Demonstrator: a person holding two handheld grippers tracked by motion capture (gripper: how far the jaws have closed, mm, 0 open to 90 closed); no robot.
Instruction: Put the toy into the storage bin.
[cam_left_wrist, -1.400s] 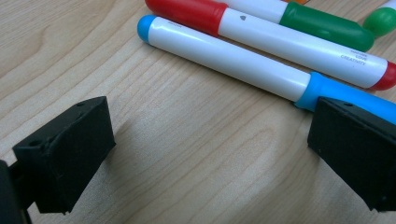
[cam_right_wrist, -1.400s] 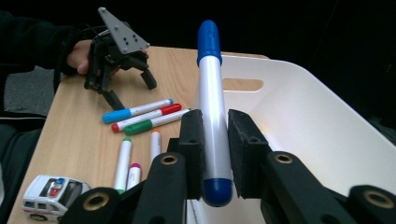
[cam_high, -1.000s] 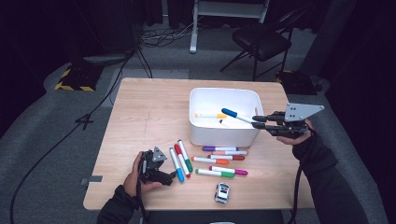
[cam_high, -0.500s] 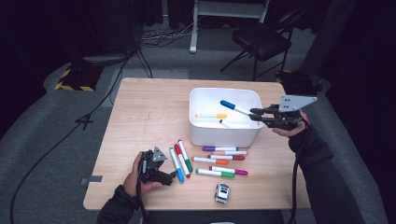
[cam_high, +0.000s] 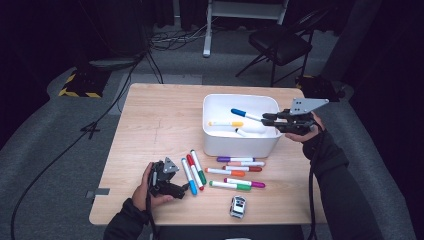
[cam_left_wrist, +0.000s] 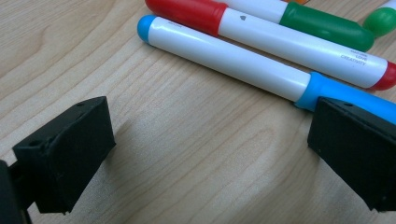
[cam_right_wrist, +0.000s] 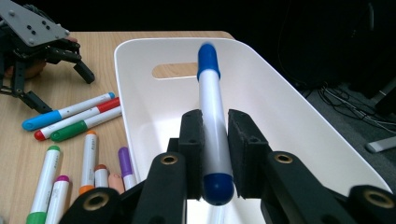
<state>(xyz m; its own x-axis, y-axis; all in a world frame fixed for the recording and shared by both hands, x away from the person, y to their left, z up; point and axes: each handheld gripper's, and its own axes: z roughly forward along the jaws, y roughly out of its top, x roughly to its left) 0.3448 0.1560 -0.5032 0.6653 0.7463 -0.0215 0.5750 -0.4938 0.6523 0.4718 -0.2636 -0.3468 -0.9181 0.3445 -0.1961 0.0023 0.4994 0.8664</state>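
My right gripper (cam_high: 268, 119) (cam_right_wrist: 215, 135) is shut on a white marker with dark blue ends (cam_high: 245, 114) (cam_right_wrist: 211, 116), holding it level over the white bin (cam_high: 240, 145) (cam_right_wrist: 140, 84). In the bin lie a yellow-capped marker (cam_high: 225, 123) and another white one (cam_high: 242, 132). My left gripper (cam_high: 176, 187) (cam_left_wrist: 205, 154) rests open on the table near the front left, its jaws wide apart over bare wood. A light blue marker (cam_high: 188, 176) (cam_left_wrist: 261, 70), a red one (cam_left_wrist: 280, 39) and a green one (cam_left_wrist: 322, 23) lie just past its jaws.
Several more markers (cam_high: 240, 172) lie in a loose row in front of the bin. A small toy car (cam_high: 237, 206) stands near the table's front edge (cam_high: 200, 220). A black chair (cam_high: 280, 42) and cables are on the floor beyond the table.
My right gripper has carried the blue-ended marker leftward, from the bin's right rim to over its inside. The left gripper has stayed put.
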